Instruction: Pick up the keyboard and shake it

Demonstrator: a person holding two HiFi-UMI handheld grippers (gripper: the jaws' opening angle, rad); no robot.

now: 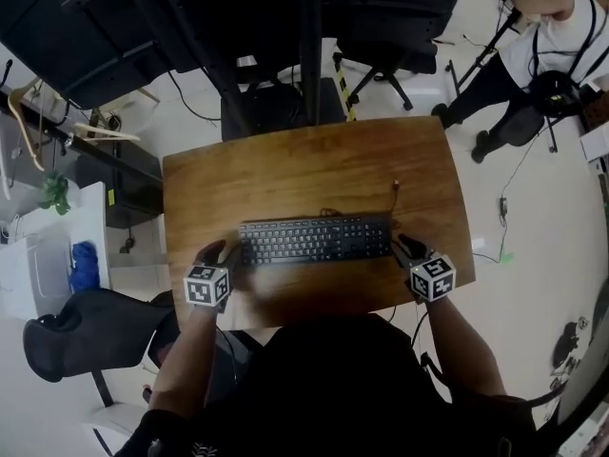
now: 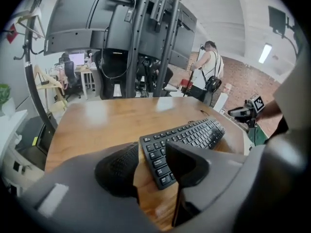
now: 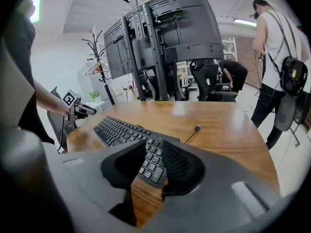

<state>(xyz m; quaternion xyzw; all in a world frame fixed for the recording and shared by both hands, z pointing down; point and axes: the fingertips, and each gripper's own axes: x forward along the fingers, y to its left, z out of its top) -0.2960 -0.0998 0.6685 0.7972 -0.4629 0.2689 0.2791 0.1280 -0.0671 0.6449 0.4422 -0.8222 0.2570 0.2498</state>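
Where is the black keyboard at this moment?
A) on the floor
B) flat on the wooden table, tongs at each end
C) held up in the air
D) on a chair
B: the keyboard lies flat on the table, left tongs and right tongs at its ends.

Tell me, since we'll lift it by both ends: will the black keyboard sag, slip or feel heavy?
Probably stiff: the keyboard is a one-piece slab lying flat on the table. Likely light, being so thin. Its smooth plastic edges could slip, and the loose cable may trail.
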